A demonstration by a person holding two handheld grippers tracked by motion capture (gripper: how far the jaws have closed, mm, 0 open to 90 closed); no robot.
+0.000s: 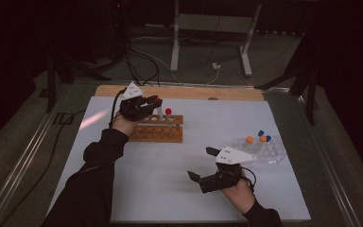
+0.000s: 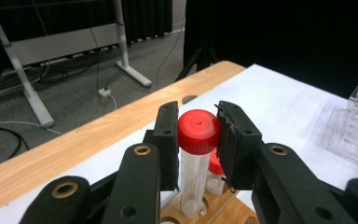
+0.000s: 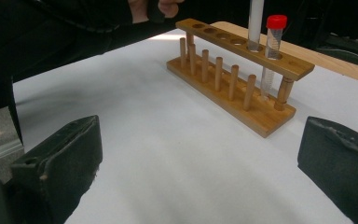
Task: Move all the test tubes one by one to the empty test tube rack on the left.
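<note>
At the far left of the desk (image 1: 137, 179), a red-capped tube (image 2: 198, 135) is pinched at its cap between the jaws of the left gripper (image 2: 198, 140), its lower end set in a hole of the wooden rack (image 1: 158, 128). A second red-capped tube (image 1: 168, 112) is seen standing just beside it in the rack. Near the right, the right gripper (image 1: 207, 164) is held over the desk with its jaws spread wide. Farther right, a clear rack (image 1: 272, 152) with orange- and blue-capped tubes is seen.
</note>
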